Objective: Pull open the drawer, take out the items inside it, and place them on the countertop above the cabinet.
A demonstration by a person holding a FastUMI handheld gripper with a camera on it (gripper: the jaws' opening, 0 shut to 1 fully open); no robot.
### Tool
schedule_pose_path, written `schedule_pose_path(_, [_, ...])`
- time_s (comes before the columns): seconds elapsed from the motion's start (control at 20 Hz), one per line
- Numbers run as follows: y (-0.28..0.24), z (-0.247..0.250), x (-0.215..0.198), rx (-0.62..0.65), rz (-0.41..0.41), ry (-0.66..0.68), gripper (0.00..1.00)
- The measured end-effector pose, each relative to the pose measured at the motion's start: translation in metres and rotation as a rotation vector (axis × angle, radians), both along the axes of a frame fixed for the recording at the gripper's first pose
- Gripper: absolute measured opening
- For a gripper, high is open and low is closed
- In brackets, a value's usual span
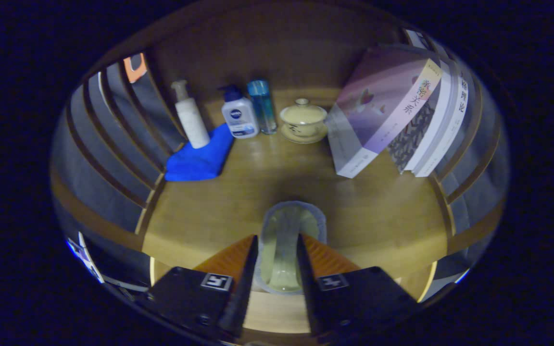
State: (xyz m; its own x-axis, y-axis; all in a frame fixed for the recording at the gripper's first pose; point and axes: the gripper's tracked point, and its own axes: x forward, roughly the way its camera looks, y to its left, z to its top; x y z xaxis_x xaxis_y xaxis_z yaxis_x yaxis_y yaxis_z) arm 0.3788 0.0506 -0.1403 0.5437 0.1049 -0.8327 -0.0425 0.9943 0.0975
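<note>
My gripper (pixel 277 240) is shut on a pale, clear-wrapped packet (pixel 290 226), both fingers pressing its sides. The packet's far end sticks out beyond the fingertips, over the front part of the wooden countertop (pixel 378 211). I cannot tell whether the packet touches the wood. Part of the packet lies hidden between the fingers.
At the back of the countertop stand a white pump bottle (pixel 191 115), a white bottle with a blue pump (pixel 239 114), a teal bottle (pixel 262 105) and a lidded cup on a saucer (pixel 303 120). A blue cloth (pixel 200 156) lies left; books (pixel 392 110) lean right. Slatted side walls (pixel 113 129) flank the counter.
</note>
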Motion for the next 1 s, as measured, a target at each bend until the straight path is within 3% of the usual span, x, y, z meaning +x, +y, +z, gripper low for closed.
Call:
schedule_pose_path(0.15, [-0.005,0.003,-0.007,-0.04,0.01,-0.103,0.75])
schedule_pose_path(0.3, [-0.005,0.015,-0.017,-0.008,-0.029,-0.225,0.75])
schedule_pose_path(0.45, [-0.015,0.042,-0.024,-0.056,-0.048,-0.396,0.75])
schedule_pose_path(0.55, [-0.01,0.063,-0.041,-0.059,-0.018,-0.5,0.75])
schedule_pose_path(0.65, [-0.005,0.076,-0.066,-0.075,0.018,-0.585,0.84])
schedule_pose_path(0.8, [-0.003,0.095,-0.106,-0.1,0.011,-0.742,0.98])
schedule_pose_path(1.0, [0.004,0.096,-0.167,-0.064,0.019,-0.838,1.0])
